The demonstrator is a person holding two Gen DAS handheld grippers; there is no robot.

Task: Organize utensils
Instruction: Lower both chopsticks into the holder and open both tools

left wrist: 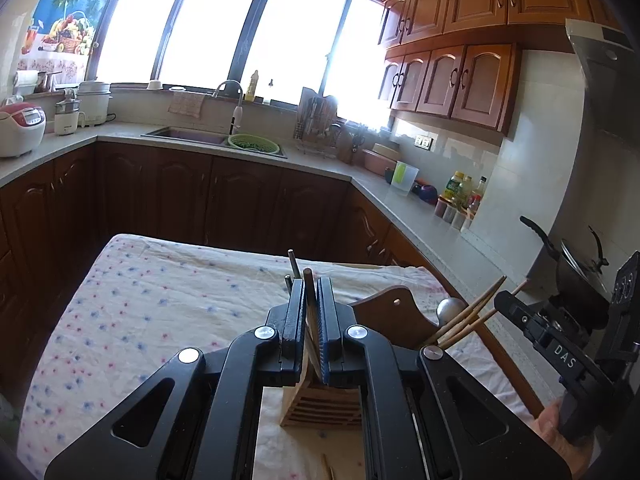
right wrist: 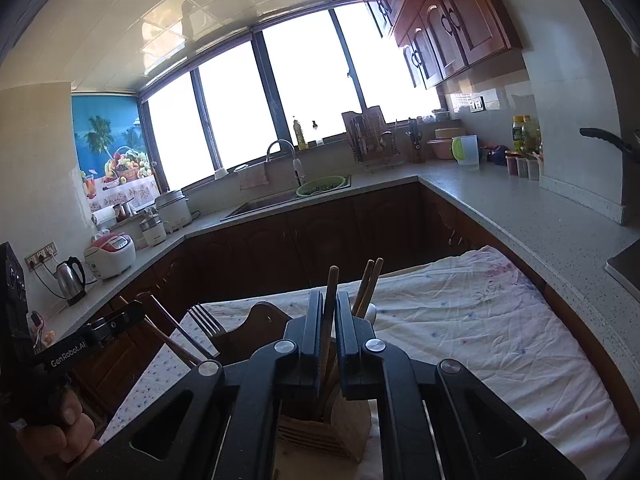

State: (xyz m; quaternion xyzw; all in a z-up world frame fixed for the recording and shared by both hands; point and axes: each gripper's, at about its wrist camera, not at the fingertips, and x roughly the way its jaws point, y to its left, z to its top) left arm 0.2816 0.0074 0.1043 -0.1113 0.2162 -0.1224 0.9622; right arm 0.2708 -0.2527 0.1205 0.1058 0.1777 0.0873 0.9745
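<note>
The left hand-held gripper [left wrist: 311,312] has its jaws pressed nearly together on one thin wooden chopstick [left wrist: 308,280], whose dark tip pokes out at twelve o'clock past the fingertips. The stick runs along the fingers and slants down through the gap toward the slatted wooden utensil holder [left wrist: 320,408], which stands on the cloth-covered worktop [left wrist: 140,300] directly under the jaws, at six o'clock from them. In that same view, at about two o'clock from the jaws, the holder's far compartment already carries several chopsticks [left wrist: 468,316] fanning up to the right.

The right hand-held gripper [right wrist: 329,320] is likewise clamped almost closed on a single chopstick [right wrist: 331,284], long axis near upright, top end at twelve o'clock. Its lower end drops toward the holder [right wrist: 320,432] at six o'clock. A fork [right wrist: 206,322] stands at ten o'clock.

Both sticks sit almost in line with the holder's openings, so the coming move looks like a short straight descent, with neither hand clearly nearer.
</note>
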